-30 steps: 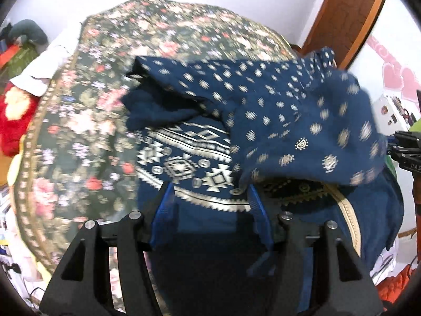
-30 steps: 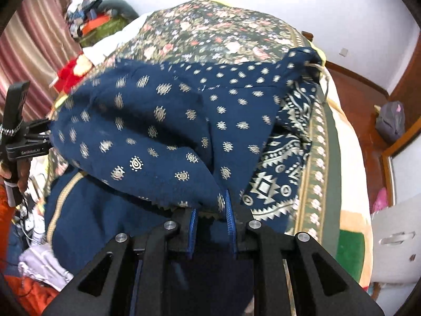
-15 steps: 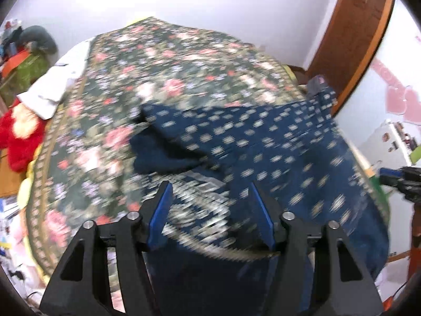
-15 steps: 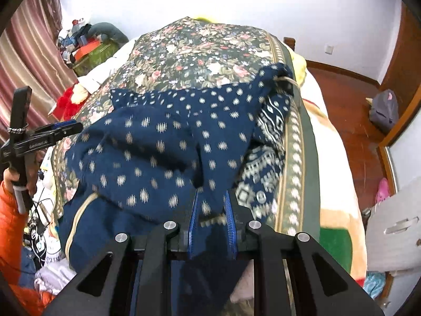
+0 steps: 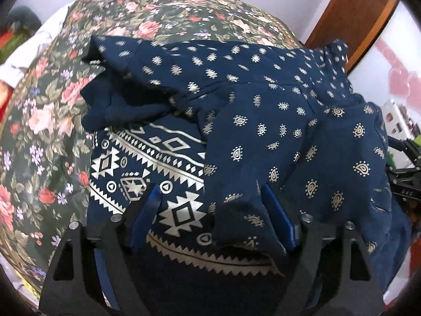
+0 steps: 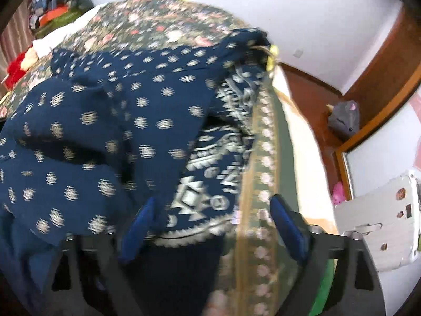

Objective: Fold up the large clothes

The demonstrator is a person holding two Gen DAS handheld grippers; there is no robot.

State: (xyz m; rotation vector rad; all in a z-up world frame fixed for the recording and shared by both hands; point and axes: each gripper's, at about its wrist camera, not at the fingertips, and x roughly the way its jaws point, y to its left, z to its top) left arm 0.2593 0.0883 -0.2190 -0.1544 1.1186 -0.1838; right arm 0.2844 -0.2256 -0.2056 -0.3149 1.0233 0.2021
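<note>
A bed (image 5: 34, 121) covered with a dark floral spread fills most of both views, and everything else is placed against it. Spread over its near half lies a large navy garment (image 5: 263, 121), dotted with small pale motifs on top and showing a broad band of white geometric print underneath. The dotted layer is folded over toward the bed's near edge, heaped in loose ridges, while the printed band lies flat on the spread below it. A wooden door (image 5: 350, 26) stands beyond the bed's far corner. A white case (image 6: 379, 226) sits on the floor beside the bed. A grey bag (image 6: 344, 118) rests on the floor past the bed's side.

The left gripper (image 5: 210, 210) hangs over the garment at the bed's near edge, fingers spread apart and grasping nothing. The right gripper (image 6: 213, 221) is likewise released, fingers wide over the printed band and the spread's border.
</note>
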